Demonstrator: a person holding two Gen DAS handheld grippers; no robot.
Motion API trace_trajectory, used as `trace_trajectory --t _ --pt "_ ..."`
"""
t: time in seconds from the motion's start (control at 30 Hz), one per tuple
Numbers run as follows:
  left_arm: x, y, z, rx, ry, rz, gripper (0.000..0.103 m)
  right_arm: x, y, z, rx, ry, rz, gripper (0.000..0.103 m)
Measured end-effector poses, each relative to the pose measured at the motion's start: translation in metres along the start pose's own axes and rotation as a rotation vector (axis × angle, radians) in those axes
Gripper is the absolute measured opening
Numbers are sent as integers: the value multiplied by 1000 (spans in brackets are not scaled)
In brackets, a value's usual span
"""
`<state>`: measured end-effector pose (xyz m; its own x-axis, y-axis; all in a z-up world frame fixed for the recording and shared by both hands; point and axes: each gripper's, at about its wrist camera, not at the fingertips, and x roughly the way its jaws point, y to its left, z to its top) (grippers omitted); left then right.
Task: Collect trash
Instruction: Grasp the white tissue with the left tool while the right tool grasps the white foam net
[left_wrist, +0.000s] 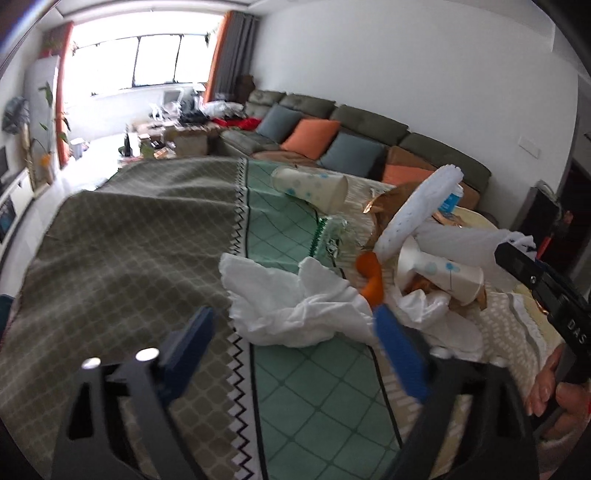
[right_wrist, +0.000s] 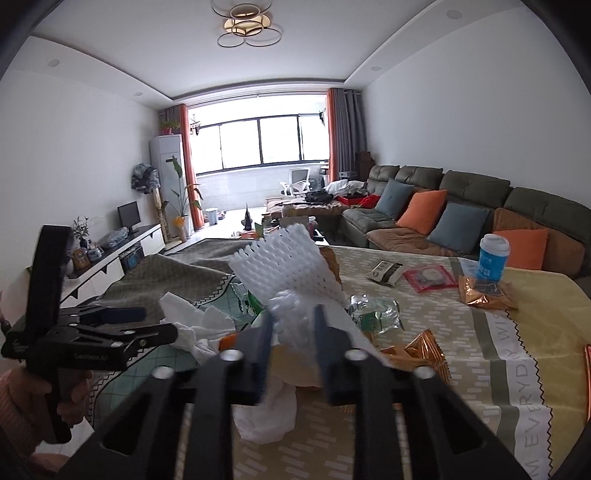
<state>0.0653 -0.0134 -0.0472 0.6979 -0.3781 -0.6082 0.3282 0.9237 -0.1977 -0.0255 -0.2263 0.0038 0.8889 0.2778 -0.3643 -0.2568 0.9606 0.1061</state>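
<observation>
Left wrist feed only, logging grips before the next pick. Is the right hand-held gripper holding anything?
Observer: Yes. The right hand-held gripper is shut on the white foam net.
Operator: Other trash I can't see?
Observer: A red packet lies flat on the yellow cloth.
Operator: Anything standing?
Observer: The blue-and-white cup stands upright, lid on, near the cloth's far edge.
</observation>
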Motion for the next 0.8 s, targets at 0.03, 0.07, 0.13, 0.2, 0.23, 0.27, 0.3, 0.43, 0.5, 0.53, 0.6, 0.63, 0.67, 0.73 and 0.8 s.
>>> trace_trajectory --t 0.03,0.07,0.13,0.2,0.23,0.27,0.3,0.43,0.5,0.53,0.6,0.63,0.67,0.73,0.8 --pt "4 2 0 -7 16 -14 74 -1 -1 1 4 -2 7 12" --pt "6 4 0 -12 27 -23 65 -3 -2 3 8 -5 14 11" --pt "9 8 0 -20 50 -39 53 -6 -7 7 17 -11 26 11" --pt "14 12 0 -28 68 -60 40 -7 -13 11 29 -22 40 11" --pt "16 13 -1 -31 72 -65 29 -10 -14 13 34 -29 47 11" --pt "15 15 -3 -35 73 -65 23 -12 -15 16 37 -36 52 11" --pt "11 16 -5 -43 73 -65 20 -13 -15 17 38 -42 55 11" --pt "3 22 -7 -76 64 -96 8 -22 -16 27 53 -70 77 11" --pt "-3 23 -7 -74 51 -102 8 -27 -16 31 56 -90 89 11" --pt "-6 23 -6 -74 44 -106 8 -30 -16 34 59 -103 100 11" --pt "-14 26 -7 -80 29 -117 8 -35 -15 39 61 -123 114 11" --pt "-18 27 -6 -81 20 -118 7 -37 -14 41 58 -132 121 11" --pt "-23 28 -5 -84 11 -119 7 -40 -12 43 55 -144 132 11" --pt "-30 31 -4 -88 -4 -116 7 -43 -8 47 48 -160 150 11" --pt "-39 35 -3 -98 -20 -111 7 -45 -3 50 41 -172 171 11"
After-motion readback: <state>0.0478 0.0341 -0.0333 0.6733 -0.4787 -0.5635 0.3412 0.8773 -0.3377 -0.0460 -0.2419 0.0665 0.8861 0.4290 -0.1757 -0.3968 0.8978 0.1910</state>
